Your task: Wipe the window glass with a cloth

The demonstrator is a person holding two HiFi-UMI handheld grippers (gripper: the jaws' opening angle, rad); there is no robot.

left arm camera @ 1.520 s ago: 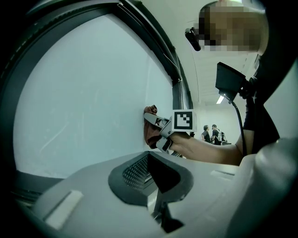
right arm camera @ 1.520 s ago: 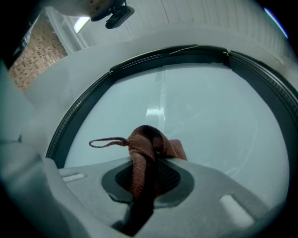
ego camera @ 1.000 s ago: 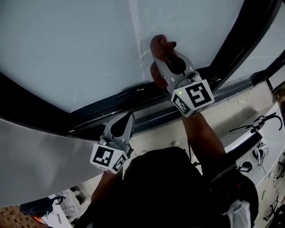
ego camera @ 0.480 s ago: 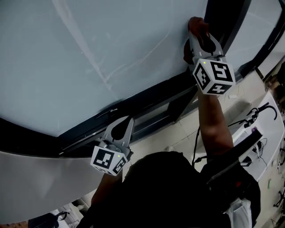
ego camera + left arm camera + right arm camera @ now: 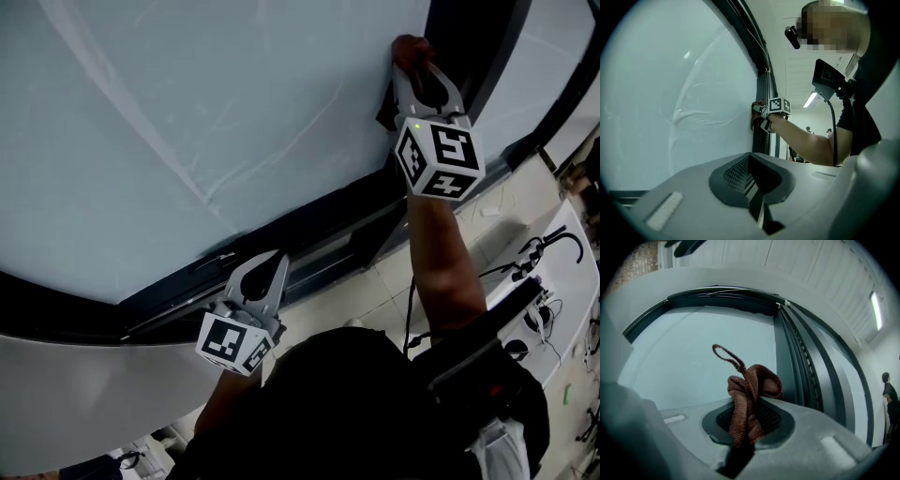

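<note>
The pale window glass [image 5: 187,122] fills the upper head view, crossed by thin smear lines. My right gripper [image 5: 412,58] is raised against the pane close to its dark vertical frame [image 5: 473,47], shut on a reddish-brown cloth [image 5: 409,49]. In the right gripper view the cloth [image 5: 747,401] bunches up between the jaws, a loop of it sticking out toward the glass [image 5: 693,352]. My left gripper [image 5: 265,265] hangs low by the dark bottom frame [image 5: 281,244], jaws shut with nothing in them. The left gripper view shows the right gripper [image 5: 761,115] pressing the cloth on the glass [image 5: 670,93].
A dark frame rail [image 5: 141,300] runs along the pane's lower edge, with a pale sill [image 5: 75,375] below it. A second pane [image 5: 553,47] lies right of the vertical frame. White furniture with cables [image 5: 553,272] stands at the lower right. People [image 5: 890,394] stand far off.
My right gripper moved with the cloth from the pane's lower middle over to the right edge by the vertical frame, then held there. The left gripper stayed low.
</note>
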